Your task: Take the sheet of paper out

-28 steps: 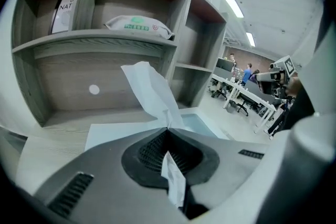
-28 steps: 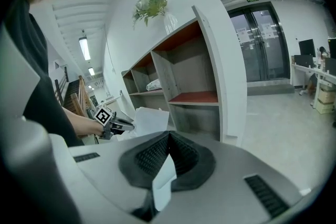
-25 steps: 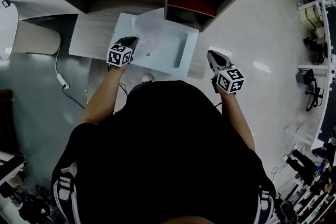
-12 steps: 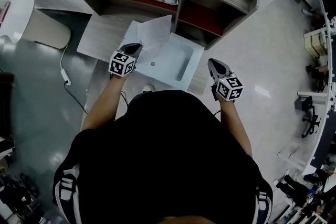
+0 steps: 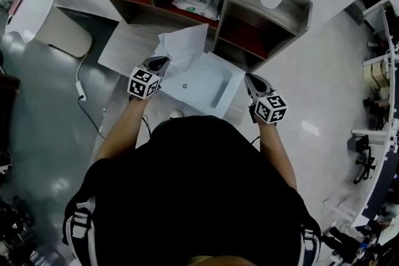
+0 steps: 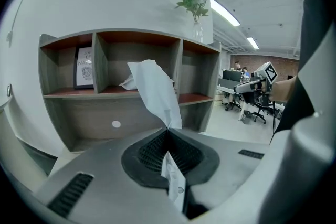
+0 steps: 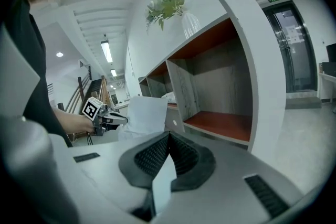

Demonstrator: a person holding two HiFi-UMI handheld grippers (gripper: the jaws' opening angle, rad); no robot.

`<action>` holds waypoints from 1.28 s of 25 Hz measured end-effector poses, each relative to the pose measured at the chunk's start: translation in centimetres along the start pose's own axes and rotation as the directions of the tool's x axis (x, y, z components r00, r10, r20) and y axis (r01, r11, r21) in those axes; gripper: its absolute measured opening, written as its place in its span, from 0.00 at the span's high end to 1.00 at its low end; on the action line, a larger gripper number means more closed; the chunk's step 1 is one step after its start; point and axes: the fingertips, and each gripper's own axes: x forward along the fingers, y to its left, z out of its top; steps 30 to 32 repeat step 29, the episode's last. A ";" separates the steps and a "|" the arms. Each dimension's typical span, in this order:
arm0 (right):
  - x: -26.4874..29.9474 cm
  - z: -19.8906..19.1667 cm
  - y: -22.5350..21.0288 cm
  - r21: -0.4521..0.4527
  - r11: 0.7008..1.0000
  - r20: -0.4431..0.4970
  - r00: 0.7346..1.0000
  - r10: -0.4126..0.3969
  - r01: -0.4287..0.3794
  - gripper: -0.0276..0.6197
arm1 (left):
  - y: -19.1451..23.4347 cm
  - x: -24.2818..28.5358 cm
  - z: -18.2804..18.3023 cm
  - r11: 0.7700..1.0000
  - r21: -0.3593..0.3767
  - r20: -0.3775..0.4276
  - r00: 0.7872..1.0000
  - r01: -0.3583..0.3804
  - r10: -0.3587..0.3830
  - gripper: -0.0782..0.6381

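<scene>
The sheet of paper (image 5: 182,48) is pinched at its near lower corner by the left gripper (image 5: 160,61), whose jaws are pressed together on it. In the left gripper view the paper (image 6: 156,89) is seen standing up straight ahead of the closed jaw tips (image 6: 168,130). Its long axis runs upward and away toward the shelf (image 5: 292,11), and its free top leans a little to the left. In the head view it is held above the far left corner of the white tray (image 5: 209,85). Whether its lower edge is touching the tray cannot be told.

The right gripper (image 5: 251,78) is kept well apart, at the tray's right edge. Its jaws (image 7: 168,135) are closed together with nothing caught between them. From there the sheet (image 7: 143,116) lies off to the left, in front of the shelf. The left gripper is therefore the nearer one, and the pull to free the sheet is judged to fall to it alone, upward and toward the person.

Compared with a second ago, the sheet, which then lay low and rumpled over the tray, has been lifted upright. The left gripper has been raised with it, and the right gripper has been brought in closer to the tray.
</scene>
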 end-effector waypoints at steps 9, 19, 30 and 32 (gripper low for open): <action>2.3 2.4 1.6 -0.054 0.997 0.011 0.998 0.054 -0.054 0.94 | 0.8 -2.3 2.0 0.999 0.027 0.041 0.999 -0.032 0.031 0.86; 3.7 2.3 2.5 -0.129 0.990 -0.028 0.998 0.056 -0.059 0.94 | 0.9 -3.8 2.5 0.998 0.042 0.057 0.997 -0.045 0.043 0.86; 4.5 1.7 2.8 -0.165 0.983 -0.063 0.995 0.072 -0.081 0.94 | 1.2 -4.0 2.6 0.997 0.048 0.057 0.997 -0.054 0.051 0.86; 4.5 1.7 2.8 -0.165 0.983 -0.063 0.995 0.072 -0.081 0.94 | 1.2 -4.0 2.6 0.997 0.048 0.057 0.997 -0.054 0.051 0.86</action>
